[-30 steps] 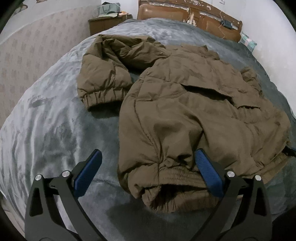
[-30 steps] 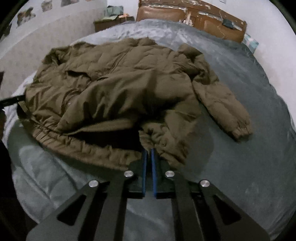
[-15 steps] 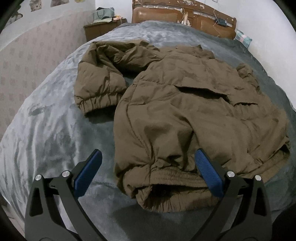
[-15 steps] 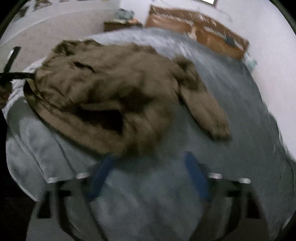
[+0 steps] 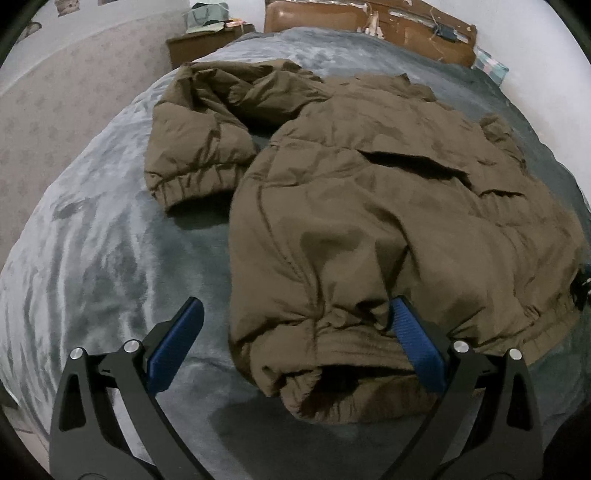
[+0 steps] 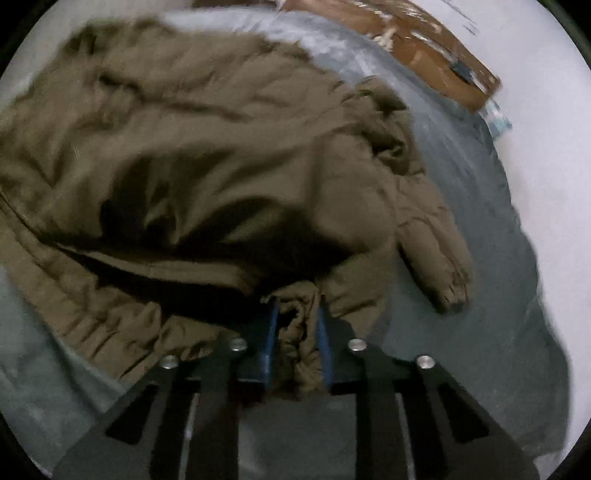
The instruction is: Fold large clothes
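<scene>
So, left wrist view: olive-brown padded jacket lies spread on the grey plush bedspread, one elastic-cuffed sleeve folded out to the far left. Left gripper is spread wide and grips nothing; the near hem bunches between its blue pads, the right pad against the fabric, the left one over bare bedspread. Only this view shows the wooden nightstand far left; the brown headboard is sharp.

Right wrist view: motion-blurred. Right gripper is closing, with a bunched fold of hem squeezed between its pads. Other sleeve trails off to the right. Jacket's left part is cut off by the frame, and the seams are hard to make out.
</scene>
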Demonstrator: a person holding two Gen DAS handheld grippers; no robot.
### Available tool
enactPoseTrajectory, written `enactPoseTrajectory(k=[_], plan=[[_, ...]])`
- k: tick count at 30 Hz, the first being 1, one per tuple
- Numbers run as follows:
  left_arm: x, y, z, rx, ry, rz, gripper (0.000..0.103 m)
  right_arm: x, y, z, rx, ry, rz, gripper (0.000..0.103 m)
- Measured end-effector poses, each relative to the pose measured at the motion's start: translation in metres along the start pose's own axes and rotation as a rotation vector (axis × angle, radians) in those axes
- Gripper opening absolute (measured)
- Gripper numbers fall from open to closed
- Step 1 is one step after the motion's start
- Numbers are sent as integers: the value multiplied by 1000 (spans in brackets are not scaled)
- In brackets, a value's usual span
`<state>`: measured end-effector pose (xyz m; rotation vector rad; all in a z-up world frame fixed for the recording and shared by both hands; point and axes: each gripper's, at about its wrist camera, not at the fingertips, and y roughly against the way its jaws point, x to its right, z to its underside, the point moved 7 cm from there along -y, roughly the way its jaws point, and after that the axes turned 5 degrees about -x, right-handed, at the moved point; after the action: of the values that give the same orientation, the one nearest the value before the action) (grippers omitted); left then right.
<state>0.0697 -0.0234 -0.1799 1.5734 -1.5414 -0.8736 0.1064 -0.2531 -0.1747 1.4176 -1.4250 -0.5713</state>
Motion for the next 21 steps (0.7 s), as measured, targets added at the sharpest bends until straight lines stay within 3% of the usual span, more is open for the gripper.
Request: enactPoseTrajectory(k=[2, 4, 6, 8, 11, 13, 14, 16, 17, 18, 21], plan=[[1, 0, 1, -5, -10, -6, 100, 8, 18, 5, 80, -19, -118, 15], [-2, 4, 0, 8, -2, -13, 99, 13, 38, 22, 158, 70, -135, 13], [-7, 10, -2, 27, 24, -16, 99, 26, 38, 47, 143, 56, -157, 12], [-12, 13, -3, 33, 47, -12, 99, 32, 39, 71, 153, 28, -222, 0], [-13, 14, -4, 40, 47, -21, 99, 34, 31, 102, 112, 6, -265, 0], [-12, 16, -5, 53, 37, -32, 99, 38, 23, 108, 105, -13, -237, 3], [-12, 20, -8, 75, 37, -37, 99, 42, 25, 106, 121, -37, -220, 10], [-14, 32, -14, 129, 51, -40, 99, 56, 37, 90, 180, -135, -229, 90], [-16, 36, -18, 155, 58, -39, 99, 62, 43, 81, 211, -177, -238, 97], [-17, 41, -21, 177, 66, -37, 100, 68, 50, 68, 243, -228, -261, 97], [-17, 33, -22, 147, 67, -22, 100, 73, 44, 30, 209, -320, -283, 97]])
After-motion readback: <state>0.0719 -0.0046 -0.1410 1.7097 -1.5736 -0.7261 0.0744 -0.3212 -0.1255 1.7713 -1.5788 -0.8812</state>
